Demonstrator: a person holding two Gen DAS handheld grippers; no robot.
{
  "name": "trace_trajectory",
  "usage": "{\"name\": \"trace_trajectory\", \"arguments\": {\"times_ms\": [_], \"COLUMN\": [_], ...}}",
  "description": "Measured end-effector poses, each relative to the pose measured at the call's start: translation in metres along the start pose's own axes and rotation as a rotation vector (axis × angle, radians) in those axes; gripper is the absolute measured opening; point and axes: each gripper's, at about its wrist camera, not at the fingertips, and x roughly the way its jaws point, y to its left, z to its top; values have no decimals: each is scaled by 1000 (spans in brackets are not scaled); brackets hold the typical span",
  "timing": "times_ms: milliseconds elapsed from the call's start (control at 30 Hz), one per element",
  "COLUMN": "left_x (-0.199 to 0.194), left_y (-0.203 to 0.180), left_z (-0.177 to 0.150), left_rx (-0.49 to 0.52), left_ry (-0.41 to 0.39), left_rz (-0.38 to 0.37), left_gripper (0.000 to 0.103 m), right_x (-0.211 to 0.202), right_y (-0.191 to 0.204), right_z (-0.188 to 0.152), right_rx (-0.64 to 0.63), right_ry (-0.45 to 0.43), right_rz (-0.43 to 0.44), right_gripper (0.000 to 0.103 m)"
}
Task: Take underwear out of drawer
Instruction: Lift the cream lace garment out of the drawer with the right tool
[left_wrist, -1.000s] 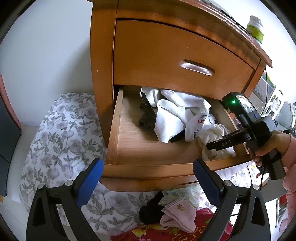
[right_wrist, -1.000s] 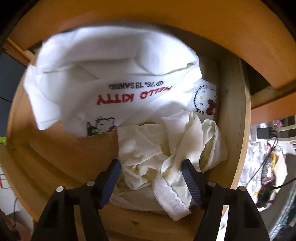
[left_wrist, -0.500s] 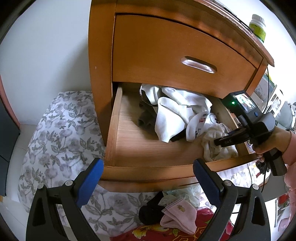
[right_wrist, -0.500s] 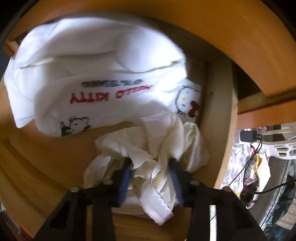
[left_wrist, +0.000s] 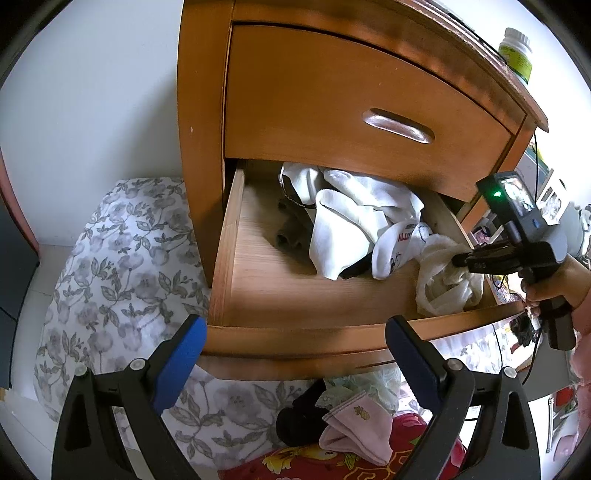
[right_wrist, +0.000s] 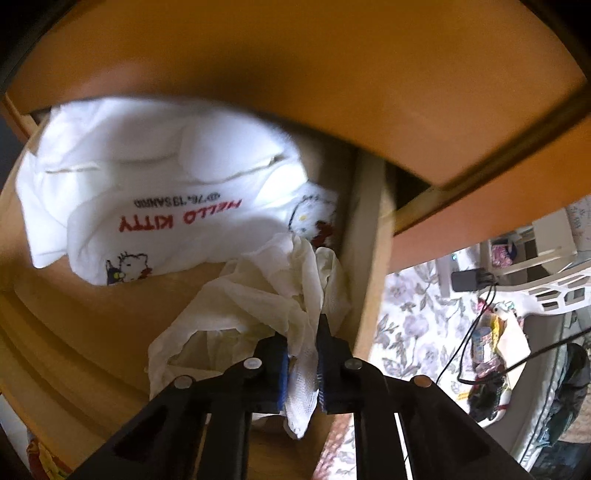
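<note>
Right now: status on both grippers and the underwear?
Right gripper just closed, shut on cream underwear. Underwear still in open drawer. Left gripper open, empty, outside drawer. Upper drawer front overhangs.

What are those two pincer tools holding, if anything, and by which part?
The right gripper has just closed on the crumpled cream lace-edged underwear, pinching a bunched fold near its lace edge. The left gripper is open, holding nothing.

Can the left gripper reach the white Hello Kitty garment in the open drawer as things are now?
Probably yes. The left gripper stands open before the drawer, which is pulled out with nothing above its front. The Hello Kitty garment lies uncovered; only the right gripper, shut on the cream underwear, works beside it.
</note>
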Motion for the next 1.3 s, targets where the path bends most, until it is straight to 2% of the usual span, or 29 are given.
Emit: {"name": "trace_trajectory", "arguments": {"times_ms": [200, 333, 567, 967, 1300], "left_x": [-7, -15, -27, -54, -79], "left_y": [-2, -5, -10, -20, -28], "left_z": [-2, -1, -3, -6, -12], "left_rx": [1, 6, 11, 23, 36], "left_ry": [-9, -19, -37, -77, -114], "left_rz": [1, 0, 2, 12, 22], "left_gripper": [97, 97, 97, 97, 97], "right_x": [-42, -65, -125, -192, -253], "right_y": [1, -8, -1, 0, 7], "right_z": [-14, -20, -29, -61, -102], "right_rx": [15, 35, 48, 43, 25], "right_ry": [-154, -231, -360, -541, -685], "right_rz": [-20, -23, -15, 8, 20], "right_gripper": [12, 12, 12, 12, 12]}}
